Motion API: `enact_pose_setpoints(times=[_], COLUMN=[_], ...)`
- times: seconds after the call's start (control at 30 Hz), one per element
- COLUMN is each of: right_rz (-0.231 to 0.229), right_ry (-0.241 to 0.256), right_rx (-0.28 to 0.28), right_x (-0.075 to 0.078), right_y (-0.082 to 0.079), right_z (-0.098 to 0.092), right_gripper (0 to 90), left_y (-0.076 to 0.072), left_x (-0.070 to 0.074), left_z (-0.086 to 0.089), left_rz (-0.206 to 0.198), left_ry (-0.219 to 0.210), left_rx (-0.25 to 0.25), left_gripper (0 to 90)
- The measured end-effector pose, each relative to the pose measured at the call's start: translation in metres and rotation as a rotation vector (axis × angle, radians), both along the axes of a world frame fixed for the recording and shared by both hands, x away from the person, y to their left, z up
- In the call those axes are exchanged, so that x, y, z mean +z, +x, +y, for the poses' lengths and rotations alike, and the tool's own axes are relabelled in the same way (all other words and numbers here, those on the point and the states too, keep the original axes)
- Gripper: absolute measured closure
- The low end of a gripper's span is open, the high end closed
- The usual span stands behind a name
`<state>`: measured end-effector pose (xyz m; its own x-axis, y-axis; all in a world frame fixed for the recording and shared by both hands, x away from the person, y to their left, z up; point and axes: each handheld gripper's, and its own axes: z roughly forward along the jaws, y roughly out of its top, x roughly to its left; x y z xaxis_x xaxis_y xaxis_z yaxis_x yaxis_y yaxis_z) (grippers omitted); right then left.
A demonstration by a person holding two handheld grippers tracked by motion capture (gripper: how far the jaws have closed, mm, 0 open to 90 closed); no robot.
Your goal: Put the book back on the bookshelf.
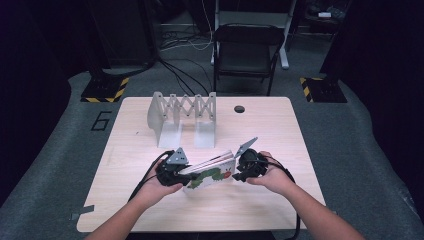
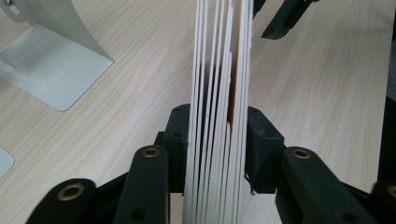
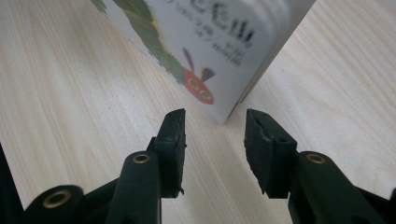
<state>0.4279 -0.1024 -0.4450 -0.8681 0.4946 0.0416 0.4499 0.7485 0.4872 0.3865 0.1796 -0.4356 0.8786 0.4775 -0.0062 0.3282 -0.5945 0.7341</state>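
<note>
Pinching the book (image 1: 210, 175) by its fanned white pages, the left gripper (image 2: 217, 135) has both jaws pressed on the stack w/ the book up on edge at the table's (image 1: 260, 130) near-centre. Right gripper (image 3: 215, 135) sits just beside the spine corner, jaws spread, not touching. Metal rack (image 1: 182, 117) stands behind, well apart.

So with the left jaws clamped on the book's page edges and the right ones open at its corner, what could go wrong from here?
1. The left gripper pinches the board book at its fanned page edges only, so pages could splay or slip out.
2. The right gripper is open with the book's corner just ahead; closing off-centre might push the corner aside.
3. The metal bookend rack stands close behind and could get bumped.
</note>
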Motion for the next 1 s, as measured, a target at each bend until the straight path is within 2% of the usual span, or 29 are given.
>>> enact_pose_setpoints(times=[0.17, 0.3, 0.43, 0.47, 0.53, 0.77, 0.83, 0.9, 1.0], right_rz=[-0.007, 0.000, 0.000, 0.017, 0.001, 0.018, 0.017, 0.018, 0.005], right_ry=[0.006, 0.030, 0.042, 0.040, 0.045, 0.063, 0.068, 0.067, 0.066], right_rx=[0.002, -0.010, -0.009, -0.013, -0.015, -0.012, -0.012, -0.014, -0.001], right_x=[-0.001, -0.001, -0.001, -0.001, -0.003, -0.001, -0.002, -0.002, -0.003], right_y=[0.001, 0.001, 0.001, 0.001, 0.001, -0.001, -0.002, -0.003, -0.003], right_z=[0.001, 0.002, 0.001, 0.001, 0.002, 0.004, 0.005, 0.006, 0.006], right_gripper=[57.5, 56.4, 55.6, 55.5, 55.4, 55.4, 55.2, 55.2, 55.2], left_y=[-0.005, -0.008, -0.011, -0.012, -0.014, -0.014, -0.015, -0.015, -0.016], left_x=[0.000, 0.001, 0.002, 0.001, 0.001, 0.003, 0.003, 0.004, 0.004], left_z=[-0.004, -0.008, -0.010, -0.011, -0.012, -0.014, -0.015, -0.015, -0.017], left_rz=[-0.001, -0.007, -0.002, -0.013, -0.015, -0.005, -0.014, -0.003, -0.009], left_ry=[0.005, 0.015, 0.021, 0.021, 0.023, 0.031, 0.030, 0.031, 0.036], left_rx=[-0.010, -0.006, -0.003, -0.003, 0.002, 0.006, 0.010, 0.009, 0.010], left_gripper=[72.8, 74.6, 75.2, 75.3, 75.3, 75.4, 75.5, 75.5, 75.6])
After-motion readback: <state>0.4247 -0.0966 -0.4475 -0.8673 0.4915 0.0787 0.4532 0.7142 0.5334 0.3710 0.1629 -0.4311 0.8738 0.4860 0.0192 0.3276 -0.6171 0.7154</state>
